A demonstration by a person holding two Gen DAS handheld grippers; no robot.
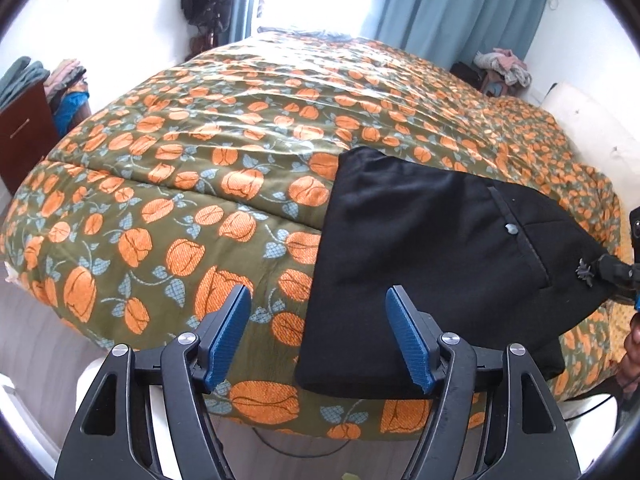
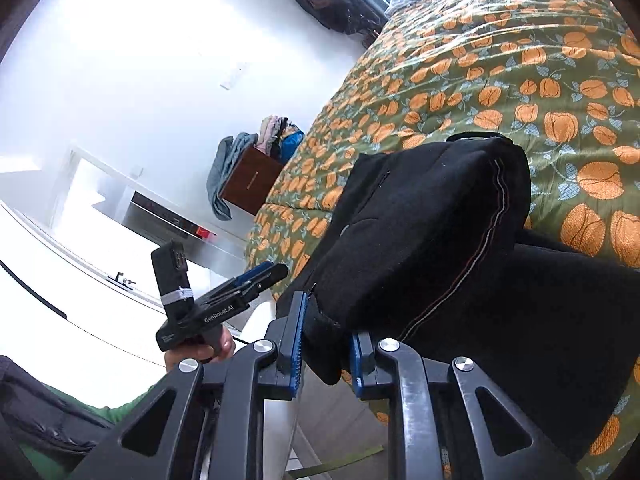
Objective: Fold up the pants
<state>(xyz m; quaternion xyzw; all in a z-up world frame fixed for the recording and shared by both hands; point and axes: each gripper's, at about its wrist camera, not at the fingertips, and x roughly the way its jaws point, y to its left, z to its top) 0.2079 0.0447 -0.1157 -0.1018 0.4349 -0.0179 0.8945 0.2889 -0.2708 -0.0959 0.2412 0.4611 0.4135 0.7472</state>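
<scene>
The black pants (image 1: 432,248) lie folded on the near right part of the bed's orange-flowered quilt (image 1: 224,152). My left gripper (image 1: 320,336) is open and empty, hovering just above the pants' near left edge. My right gripper (image 2: 326,340) is shut on a thick fold of the pants (image 2: 420,240) and lifts that part up off the quilt (image 2: 520,80). In the left wrist view the right gripper's tip (image 1: 616,270) shows pinching the pants' right corner. The left gripper (image 2: 256,276) shows from the side in the right wrist view, held in a hand.
A brown cabinet (image 1: 24,136) with piled clothes stands left of the bed. Blue curtains (image 1: 452,4) and a bright window are behind the bed. A white pillow (image 1: 588,128) and a heap of clothes (image 1: 504,64) lie at the far right. White furniture (image 2: 100,200) stands beside the bed.
</scene>
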